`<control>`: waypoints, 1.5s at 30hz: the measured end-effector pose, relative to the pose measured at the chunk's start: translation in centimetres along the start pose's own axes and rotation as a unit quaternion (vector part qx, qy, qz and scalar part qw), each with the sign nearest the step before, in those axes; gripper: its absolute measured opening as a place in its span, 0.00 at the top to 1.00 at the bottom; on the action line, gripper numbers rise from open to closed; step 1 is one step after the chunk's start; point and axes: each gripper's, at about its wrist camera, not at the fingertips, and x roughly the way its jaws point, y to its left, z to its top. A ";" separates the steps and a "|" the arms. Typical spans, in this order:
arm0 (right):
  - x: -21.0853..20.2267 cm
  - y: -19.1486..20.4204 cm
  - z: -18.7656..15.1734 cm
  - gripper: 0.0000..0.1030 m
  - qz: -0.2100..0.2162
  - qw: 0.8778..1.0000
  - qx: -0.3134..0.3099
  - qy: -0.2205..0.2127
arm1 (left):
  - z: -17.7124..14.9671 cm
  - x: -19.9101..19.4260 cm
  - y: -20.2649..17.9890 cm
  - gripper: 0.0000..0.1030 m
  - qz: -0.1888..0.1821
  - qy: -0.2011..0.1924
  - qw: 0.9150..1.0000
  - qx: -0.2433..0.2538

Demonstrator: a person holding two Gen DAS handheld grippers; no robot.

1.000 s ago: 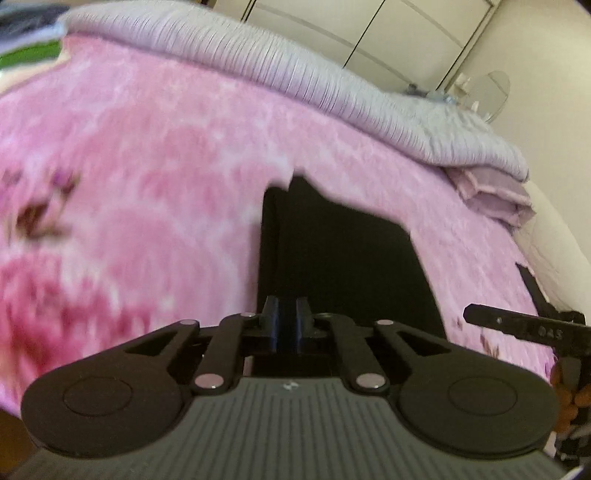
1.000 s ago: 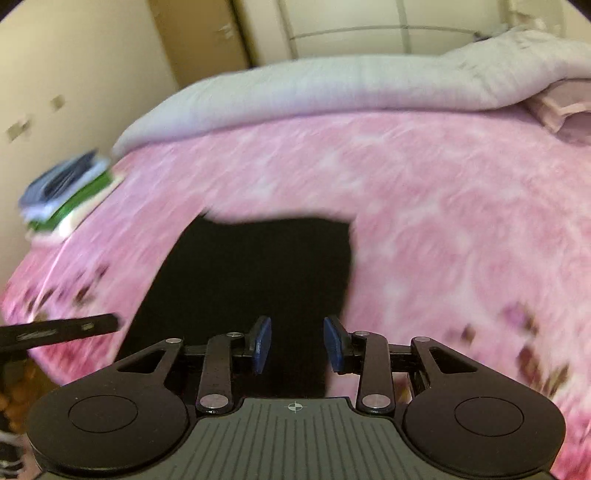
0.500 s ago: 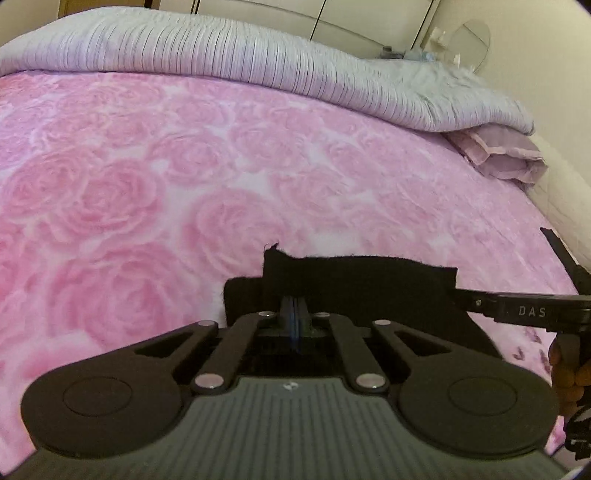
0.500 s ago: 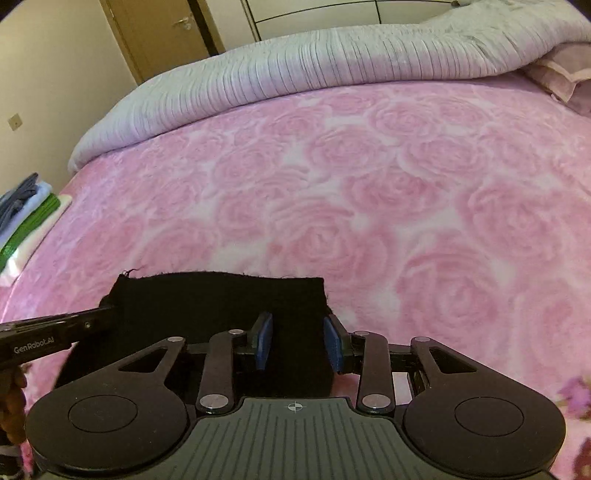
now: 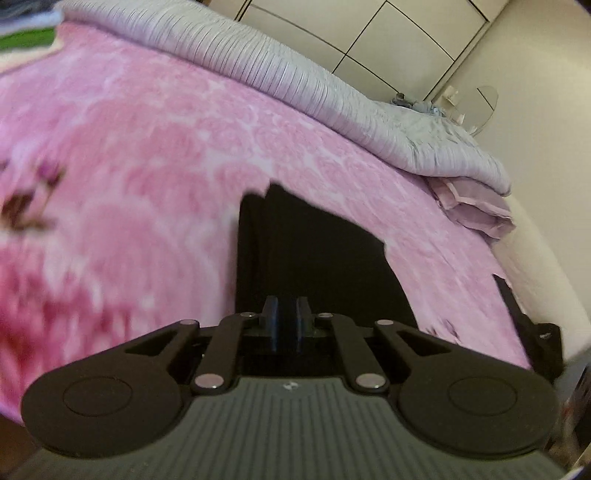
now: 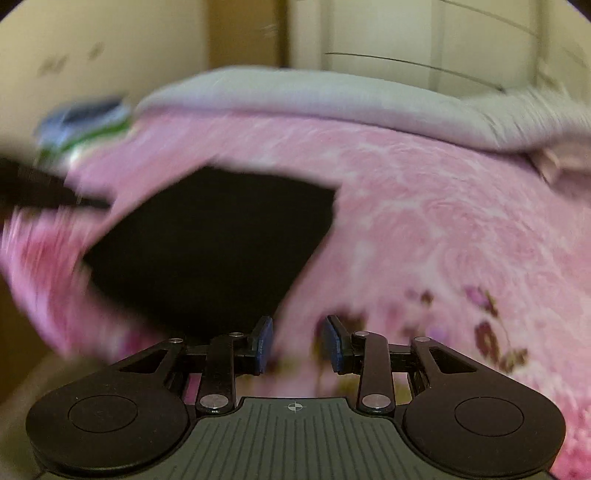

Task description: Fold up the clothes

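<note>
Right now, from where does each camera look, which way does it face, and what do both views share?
Left wrist: sits on the left gripper, looking down along its shut fingers at the black garment on the pink blanket; the right gripper's tip shows at the right edge.
Right wrist: sits on the right gripper, jaws apart over the blanket beside the garment.
Shared: garment, blanket, grey duvet, wardrobe doors.

We see a garment (image 5: pixel 310 266) lying flat on the bedspread (image 5: pixel 155 155), straight ahead at twelve o'clock from our left gripper (image 5: pixel 285 321). From our right gripper (image 6: pixel 296 345) it lies at eleven o'clock (image 6: pixel 218 243). A rolled quilt (image 5: pixel 280 70) runs along the bed's far edge behind it. A stack of folded clothes (image 6: pixel 85 125) sits at ten o'clock.
</note>
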 end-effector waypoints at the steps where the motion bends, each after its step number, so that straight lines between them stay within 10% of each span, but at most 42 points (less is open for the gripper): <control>1: -0.1 1.0 -0.8 0.66 -0.003 1.000 -0.015 0.001 | -0.8 -0.5 -0.2 0.95 0.001 0.001 1.000 -0.001; 15: 4.1 5.0 0.0 0.47 -0.071 0.996 0.019 -0.042 | -4.3 2.5 -3.0 0.95 0.078 0.010 0.994 0.081; 23: 3.3 5.0 -0.7 0.76 -0.088 0.994 -0.023 -0.056 | -4.4 3.8 -2.1 0.97 0.082 0.020 0.991 0.108; 29: 3.8 5.8 -0.5 0.73 -0.085 0.994 -0.032 -0.063 | -3.6 3.6 -1.9 0.98 0.072 0.031 0.994 0.075; 38: 3.7 1.5 -1.2 0.73 -0.075 0.990 0.112 -0.033 | -3.9 4.1 -1.6 0.97 0.066 0.033 0.993 0.094; 45: 0.7 1.2 0.5 0.73 -0.050 0.996 0.071 -0.008 | -3.1 3.1 -2.3 0.98 0.071 0.033 0.993 0.087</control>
